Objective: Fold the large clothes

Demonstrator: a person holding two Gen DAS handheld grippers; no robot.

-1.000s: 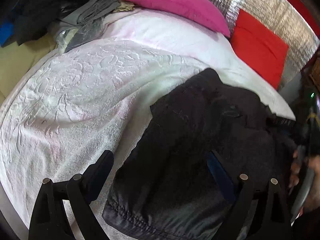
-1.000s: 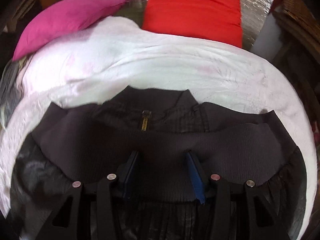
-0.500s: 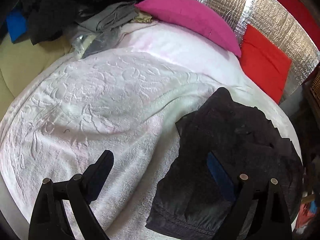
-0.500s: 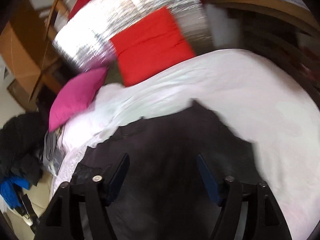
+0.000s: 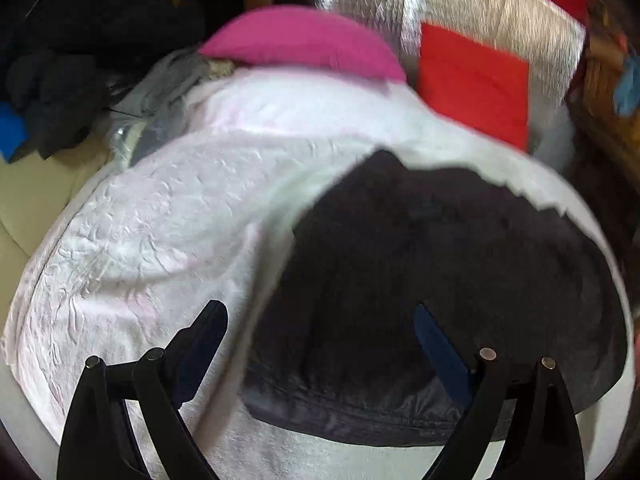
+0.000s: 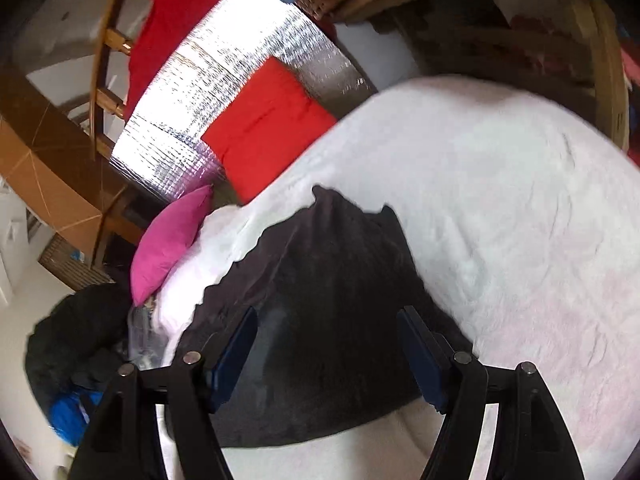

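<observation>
Lying bunched on white bedspread (image 6: 500, 200), dark jacket (image 6: 332, 300) (blurred); both jaws wide, empty.

A white bedspread (image 6: 520, 208) covers the bed. Pink pillow (image 5: 304, 40) and red cushion (image 6: 264, 128) lean on silver foil (image 6: 224, 80).

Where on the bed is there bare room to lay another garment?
Bare blanket left of the dark jacket, and a wide patch right of it in the right wrist view. Crowded near the pink pillow, by the grey clothes.
</observation>
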